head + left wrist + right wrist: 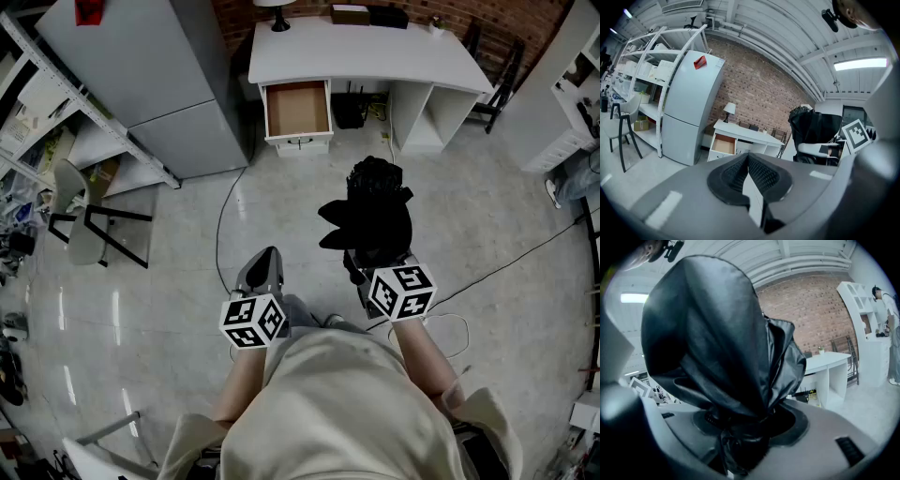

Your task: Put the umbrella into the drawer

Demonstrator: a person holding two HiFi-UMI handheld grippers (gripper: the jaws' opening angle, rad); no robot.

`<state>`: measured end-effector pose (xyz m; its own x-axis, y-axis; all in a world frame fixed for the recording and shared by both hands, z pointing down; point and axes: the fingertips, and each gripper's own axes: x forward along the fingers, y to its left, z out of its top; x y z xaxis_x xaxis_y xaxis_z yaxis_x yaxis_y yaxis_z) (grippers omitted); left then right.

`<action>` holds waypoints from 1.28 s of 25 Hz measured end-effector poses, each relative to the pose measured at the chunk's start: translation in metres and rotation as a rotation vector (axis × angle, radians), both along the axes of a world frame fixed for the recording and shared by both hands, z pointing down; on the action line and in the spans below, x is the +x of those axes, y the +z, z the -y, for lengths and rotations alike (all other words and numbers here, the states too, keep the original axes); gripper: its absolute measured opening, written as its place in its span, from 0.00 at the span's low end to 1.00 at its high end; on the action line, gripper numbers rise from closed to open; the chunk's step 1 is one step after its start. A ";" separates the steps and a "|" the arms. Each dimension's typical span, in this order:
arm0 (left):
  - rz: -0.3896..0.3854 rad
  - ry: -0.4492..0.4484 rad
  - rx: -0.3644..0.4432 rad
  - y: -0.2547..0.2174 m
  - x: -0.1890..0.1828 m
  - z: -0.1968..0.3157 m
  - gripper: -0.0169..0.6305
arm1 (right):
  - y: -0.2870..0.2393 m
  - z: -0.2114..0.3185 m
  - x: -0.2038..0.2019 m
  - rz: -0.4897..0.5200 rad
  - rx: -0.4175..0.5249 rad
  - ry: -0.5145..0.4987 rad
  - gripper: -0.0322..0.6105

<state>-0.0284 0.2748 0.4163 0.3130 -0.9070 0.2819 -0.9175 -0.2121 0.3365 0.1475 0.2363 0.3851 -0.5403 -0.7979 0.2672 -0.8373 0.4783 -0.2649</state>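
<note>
My right gripper (370, 246) is shut on a folded black umbrella (375, 211), held in the air above the floor. In the right gripper view the umbrella (717, 343) fills the frame, its bunched lower end wedged between the jaws. My left gripper (265, 269) is shut with nothing in it; its pads (740, 176) meet in the left gripper view. Ahead stands a white desk (361, 52) against the brick wall, its left drawer (297, 110) pulled open and showing a bare brown bottom. The same drawer (723, 144) shows in the left gripper view.
A grey fridge (150, 84) stands left of the desk, with metal shelving (66, 112) and a chair (80, 225) further left. Cables (506, 262) run over the pale floor. A lamp (278, 14) and boxes (367, 14) sit on the desk. White shelving (567, 84) stands at the right.
</note>
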 end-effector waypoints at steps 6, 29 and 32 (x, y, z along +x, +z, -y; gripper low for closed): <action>0.069 0.030 0.059 -0.017 0.010 -0.017 0.05 | -0.004 -0.025 -0.005 -0.006 0.008 -0.013 0.43; 0.022 0.059 0.067 -0.021 0.034 -0.023 0.20 | -0.007 -0.037 0.011 0.006 0.021 -0.056 0.43; 0.019 0.060 0.062 -0.017 0.034 -0.010 0.23 | -0.004 -0.024 0.012 0.003 0.015 -0.052 0.43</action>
